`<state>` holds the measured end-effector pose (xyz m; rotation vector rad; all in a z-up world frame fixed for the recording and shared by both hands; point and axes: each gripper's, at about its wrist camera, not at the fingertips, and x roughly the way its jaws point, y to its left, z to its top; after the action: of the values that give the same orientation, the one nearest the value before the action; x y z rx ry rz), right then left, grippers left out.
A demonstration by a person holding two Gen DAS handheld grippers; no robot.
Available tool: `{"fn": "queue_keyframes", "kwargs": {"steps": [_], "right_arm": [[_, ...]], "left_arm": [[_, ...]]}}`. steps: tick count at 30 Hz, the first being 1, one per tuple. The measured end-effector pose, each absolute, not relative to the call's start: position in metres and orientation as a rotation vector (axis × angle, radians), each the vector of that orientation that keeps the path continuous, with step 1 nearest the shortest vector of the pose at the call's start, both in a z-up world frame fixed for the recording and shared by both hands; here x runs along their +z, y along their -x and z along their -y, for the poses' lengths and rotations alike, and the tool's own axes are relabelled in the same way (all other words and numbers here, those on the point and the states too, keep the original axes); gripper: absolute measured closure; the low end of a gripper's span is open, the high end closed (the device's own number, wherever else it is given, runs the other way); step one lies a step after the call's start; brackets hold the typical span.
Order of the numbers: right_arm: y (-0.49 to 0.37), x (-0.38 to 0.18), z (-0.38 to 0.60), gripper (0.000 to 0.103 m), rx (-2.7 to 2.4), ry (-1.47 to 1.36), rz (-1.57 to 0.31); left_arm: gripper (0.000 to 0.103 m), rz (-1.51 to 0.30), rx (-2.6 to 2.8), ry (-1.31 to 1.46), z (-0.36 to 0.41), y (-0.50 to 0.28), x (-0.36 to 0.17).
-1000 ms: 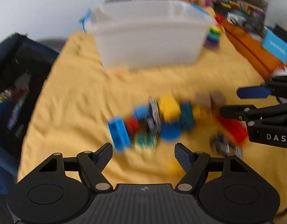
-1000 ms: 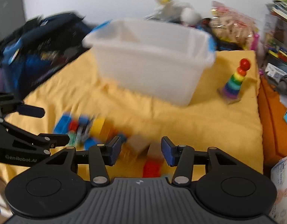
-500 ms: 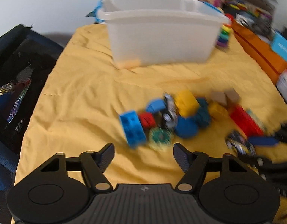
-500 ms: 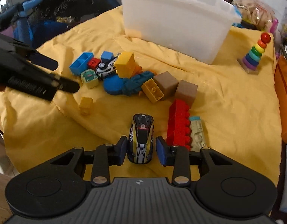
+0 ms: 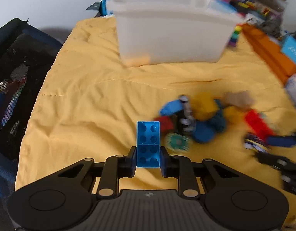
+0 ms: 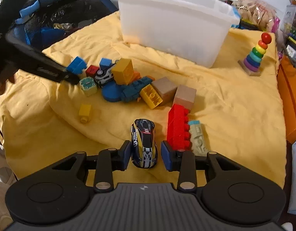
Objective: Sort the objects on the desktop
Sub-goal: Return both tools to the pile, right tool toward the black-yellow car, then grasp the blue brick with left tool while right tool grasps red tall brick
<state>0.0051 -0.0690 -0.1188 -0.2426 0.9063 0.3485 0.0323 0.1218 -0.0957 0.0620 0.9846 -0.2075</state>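
Observation:
My left gripper (image 5: 148, 158) is shut on a light blue building brick (image 5: 148, 144), held studs-up above the yellow cloth; that brick also shows in the right wrist view (image 6: 77, 65). My right gripper (image 6: 144, 154) has its jaws around a black and yellow toy car (image 6: 144, 142) with number 13. A small gap shows beside the car on the right, so I cannot tell if it is gripped. A pile of toys (image 6: 126, 82) lies ahead: bricks, wooden cubes, a second car. A white plastic bin (image 6: 175, 23) stands behind.
A red brick (image 6: 177, 129) and a beige piece (image 6: 198, 137) lie just right of the car. A small yellow brick (image 6: 84, 112) lies left. A rainbow ring stacker (image 6: 255, 55) stands at the right. A dark mesh bag (image 6: 57, 21) is at the left.
My left gripper closed on the blue brick and lifted it away from the pile. My right gripper stayed around the toy car, moving slightly forward.

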Motion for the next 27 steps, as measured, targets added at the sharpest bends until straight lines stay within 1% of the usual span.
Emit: {"fn": "queue_keyframes", "kwargs": {"steps": [2,5,11,14,16,20,23,27], "right_arm": [[-0.004,-0.116,0.07,0.064,0.348,0.245,-0.893],[-0.004,-0.117,0.071,0.064,0.353,0.239,-0.899],[0.0,-0.12,0.069,0.063,0.37,0.249,-0.913],[0.003,-0.122,0.068,0.062,0.378,0.253,-0.917],[0.005,-0.124,0.067,0.062,0.384,0.254,-0.924],[0.008,-0.123,0.067,0.061,0.387,0.259,-0.914],[0.008,-0.123,0.067,0.061,0.386,0.256,-0.914],[0.008,-0.122,0.067,0.06,0.389,0.257,-0.909]], "left_arm": [[0.076,-0.988,-0.27,-0.025,-0.118,-0.013,-0.08],[0.076,-1.054,-0.429,0.039,-0.102,0.009,-0.079],[0.076,-1.171,-0.59,0.054,-0.067,0.018,-0.117],[0.073,-1.2,-0.605,0.108,-0.065,0.014,-0.129],[0.072,-1.167,-0.566,0.129,-0.068,0.013,-0.127],[0.066,-1.013,-0.413,-0.026,-0.074,0.022,-0.108],[0.065,-0.938,-0.305,-0.129,-0.085,0.025,-0.102],[0.065,-0.902,-0.228,-0.055,-0.111,0.022,-0.096]]}}
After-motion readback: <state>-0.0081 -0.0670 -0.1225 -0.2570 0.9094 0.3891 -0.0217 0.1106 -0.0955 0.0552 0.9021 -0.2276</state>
